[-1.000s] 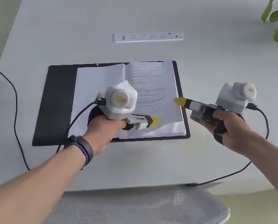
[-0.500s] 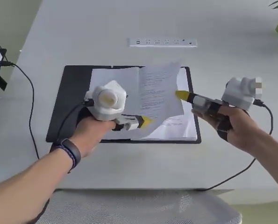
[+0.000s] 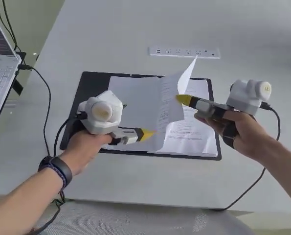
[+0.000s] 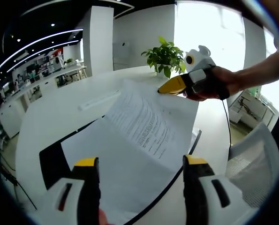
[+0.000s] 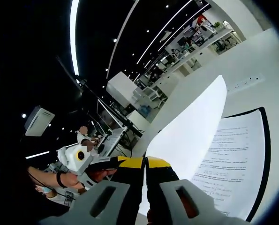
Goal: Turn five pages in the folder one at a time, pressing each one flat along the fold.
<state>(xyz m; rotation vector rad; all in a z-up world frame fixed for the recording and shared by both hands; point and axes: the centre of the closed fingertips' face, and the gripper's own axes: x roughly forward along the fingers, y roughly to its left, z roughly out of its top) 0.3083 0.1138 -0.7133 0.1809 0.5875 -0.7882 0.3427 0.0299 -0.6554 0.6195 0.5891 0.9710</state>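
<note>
One page: we hold it raised over the folder
Right gripper: clenched on the page's edge
Left gripper: released

Your folder is black, its lifted page white with fine dark print. Your left gripper and right gripper are white-bodied with yellow tips. Top centre, a white power strip lies on the pale grey table.

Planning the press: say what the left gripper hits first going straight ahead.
The left gripper would probably meet the lifted page first, the one the right gripper holds; depth is unclear.
</note>
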